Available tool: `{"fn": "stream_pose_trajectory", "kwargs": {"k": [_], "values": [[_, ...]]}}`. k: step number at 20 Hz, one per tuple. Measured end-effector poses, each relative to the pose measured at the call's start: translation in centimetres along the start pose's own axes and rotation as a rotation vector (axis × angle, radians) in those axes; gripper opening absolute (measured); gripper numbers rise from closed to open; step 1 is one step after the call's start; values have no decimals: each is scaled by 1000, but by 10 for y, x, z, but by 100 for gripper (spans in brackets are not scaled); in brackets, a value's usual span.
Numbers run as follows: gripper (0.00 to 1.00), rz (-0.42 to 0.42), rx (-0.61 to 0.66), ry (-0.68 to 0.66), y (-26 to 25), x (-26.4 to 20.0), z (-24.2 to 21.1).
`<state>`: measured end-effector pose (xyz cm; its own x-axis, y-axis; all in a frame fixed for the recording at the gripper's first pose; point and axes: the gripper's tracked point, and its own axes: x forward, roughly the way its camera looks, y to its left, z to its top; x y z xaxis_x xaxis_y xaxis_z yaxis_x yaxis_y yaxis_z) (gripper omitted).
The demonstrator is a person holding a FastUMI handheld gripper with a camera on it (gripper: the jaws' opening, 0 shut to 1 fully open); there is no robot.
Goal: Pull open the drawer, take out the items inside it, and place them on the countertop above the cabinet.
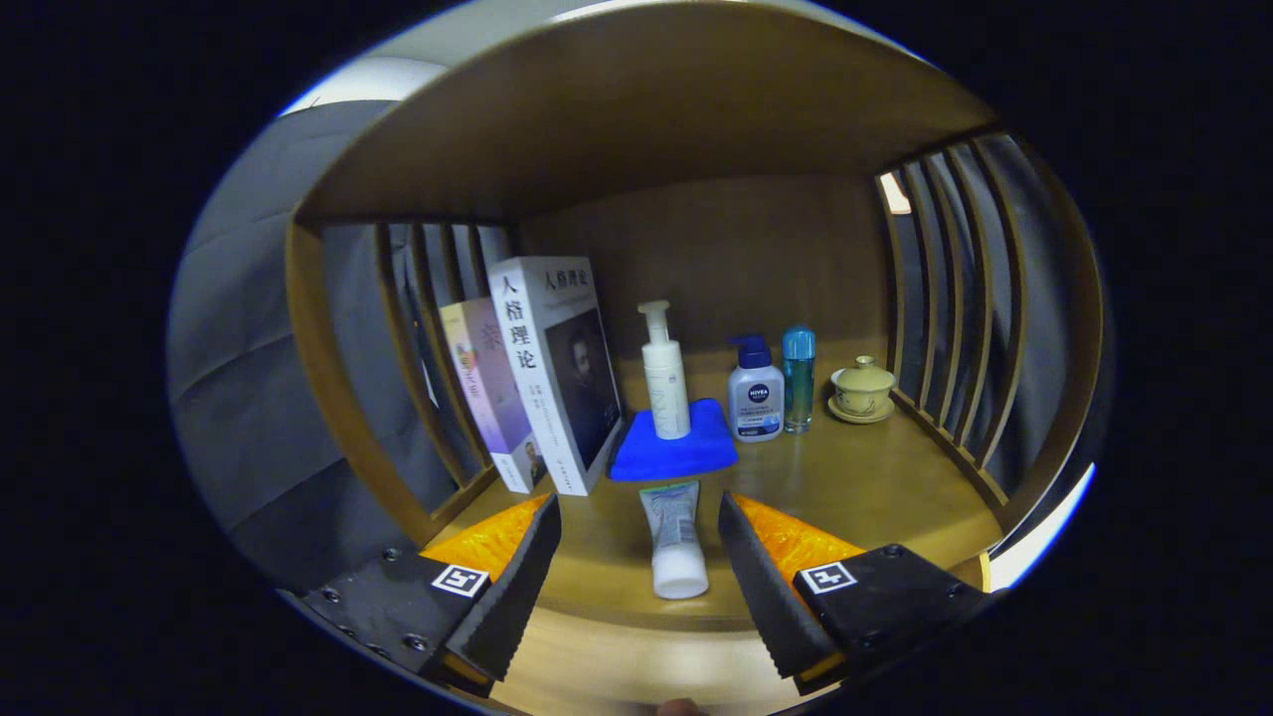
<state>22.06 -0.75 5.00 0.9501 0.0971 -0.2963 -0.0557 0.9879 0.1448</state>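
Wooden walls with thin slats stood on both sides of the bench (855, 487), and a wooden roof hung over it. Two books (542, 373) leaned by the slats on one side. Beside them a blue cloth (674, 452) lay flat, and a tall white pump bottle (664, 373) stood on it. Next came a short white bottle with a blue top (754, 393), a thin blue bottle (798, 378), and a little cup with a lid (862, 390) on its saucer. A white tube (674, 542) lay on the bench just in front of the cloth, cap end toward the claw. The claw (641, 557) was wide apart and held nothing. The tube lay between its two fingers, but neither finger touched it. It looked as if the tube had just been put down, so this step seemed nearly finished. No drawer could be seen, so it was hard to say how many things were left to bring up. To do this step well, the claw should stay open and back away straight, without turning. That way neither finger would bump the tube and make it roll. The pump bottle was tall and stood near, so a push forward might knock it over.
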Motion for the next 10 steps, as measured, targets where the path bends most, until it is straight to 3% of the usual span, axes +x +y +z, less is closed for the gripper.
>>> {"fn": "stream_pose_trajectory", "kwargs": {"k": [10], "values": [[98, -28, -53, -213, 3, -114, -36]]}}
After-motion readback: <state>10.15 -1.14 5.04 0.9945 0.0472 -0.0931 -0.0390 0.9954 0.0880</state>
